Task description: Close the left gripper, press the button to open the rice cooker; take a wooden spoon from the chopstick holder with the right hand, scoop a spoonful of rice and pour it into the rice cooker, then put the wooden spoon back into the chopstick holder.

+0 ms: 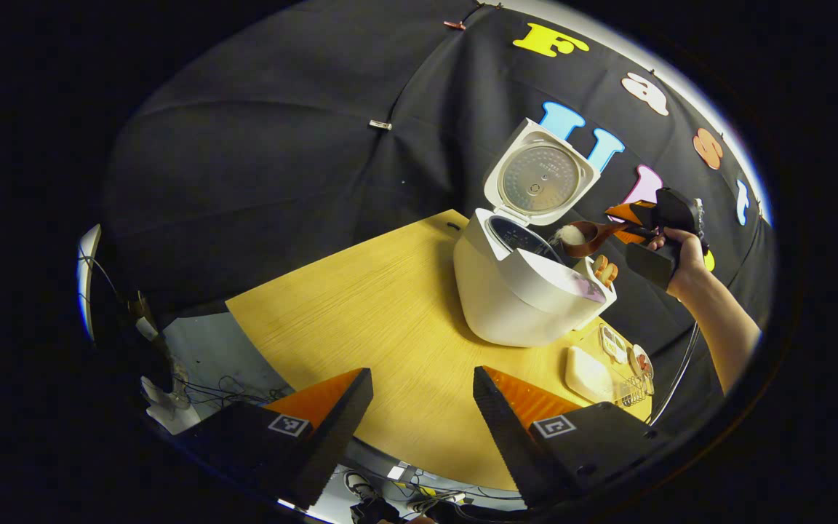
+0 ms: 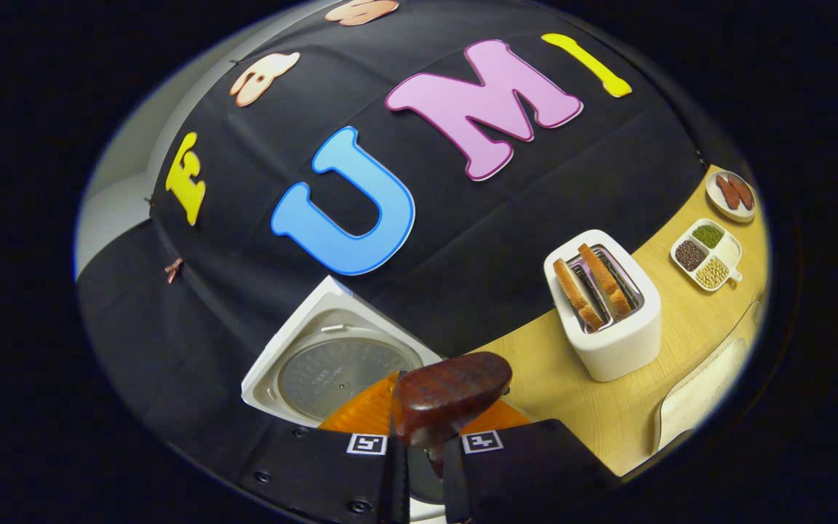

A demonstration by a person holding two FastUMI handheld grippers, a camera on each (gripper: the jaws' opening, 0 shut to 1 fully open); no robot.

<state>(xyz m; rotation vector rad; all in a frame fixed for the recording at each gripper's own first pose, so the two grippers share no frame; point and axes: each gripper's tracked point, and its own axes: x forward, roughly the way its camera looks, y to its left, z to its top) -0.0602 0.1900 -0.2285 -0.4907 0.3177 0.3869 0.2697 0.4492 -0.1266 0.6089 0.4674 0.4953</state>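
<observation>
In the left gripper view, my left gripper (image 1: 423, 407) hangs above the near edge of the pale yellow wooden surface (image 1: 361, 313), its two fingers spread wide apart with nothing between them. Further right on that surface sits the white rounded rice cooker (image 1: 513, 298), its square lid (image 1: 539, 175) standing upright and open so the grey metal inner plate faces me. Just over the open pot hovers the dark brown wooden spoon (image 1: 590, 236), tilted with a small heap of white rice at the lip of its bowl (the heap is right at the edge nearest the pot). My right gripper (image 1: 644, 233) has the spoon's handle, with my hand (image 1: 684, 255) around the gripper's body. Behind the cooker a white toaster (image 1: 603, 273) peeks out, and nearer me lie a white rectangular tub (image 1: 588, 372) and small dishes that are too small to tell apart.

In the right gripper view, the open lid shows low at left, and my right fingers are clamped nearly together on the spoon (image 2: 448, 397), whose rounded back fills the gap. To the right stands the toaster with two browned slices of toast (image 2: 590, 287), then a white divided dish of beans and grains (image 2: 710, 255), and a small round plate (image 2: 732, 195) at the far edge.
</observation>
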